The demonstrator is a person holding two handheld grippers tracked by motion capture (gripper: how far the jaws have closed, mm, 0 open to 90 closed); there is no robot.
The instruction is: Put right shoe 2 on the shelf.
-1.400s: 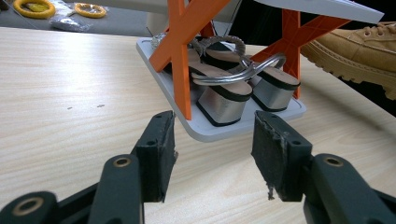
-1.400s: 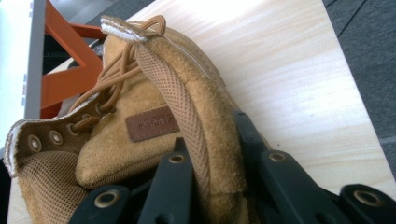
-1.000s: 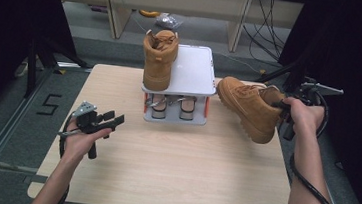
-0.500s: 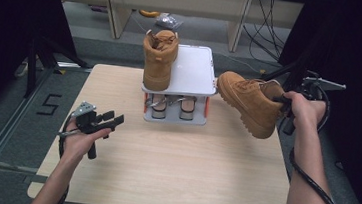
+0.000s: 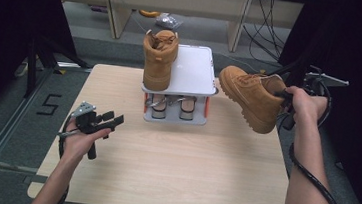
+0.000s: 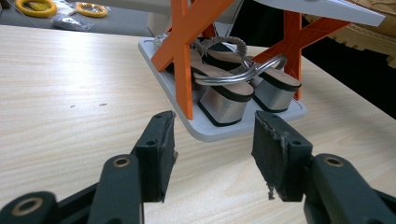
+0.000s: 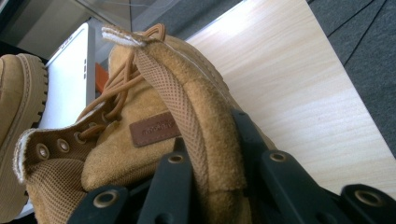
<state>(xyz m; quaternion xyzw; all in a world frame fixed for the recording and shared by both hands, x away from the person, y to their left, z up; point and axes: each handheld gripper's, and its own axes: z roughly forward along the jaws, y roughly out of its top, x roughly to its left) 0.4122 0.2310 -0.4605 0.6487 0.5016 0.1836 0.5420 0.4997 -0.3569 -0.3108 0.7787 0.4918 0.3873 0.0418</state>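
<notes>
Lifted higher than a second ago, the tan boot [image 5: 252, 98] hangs beside the rack's [image 5: 190, 75] right edge, its collar clamped in your right gripper [image 5: 286, 96]. Your left gripper [image 5: 109, 120], jaws apart, hovers left of the rack.

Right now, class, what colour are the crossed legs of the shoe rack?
Orange. The rack's crossed legs show best in the left gripper view, under its white top shelf.
</notes>
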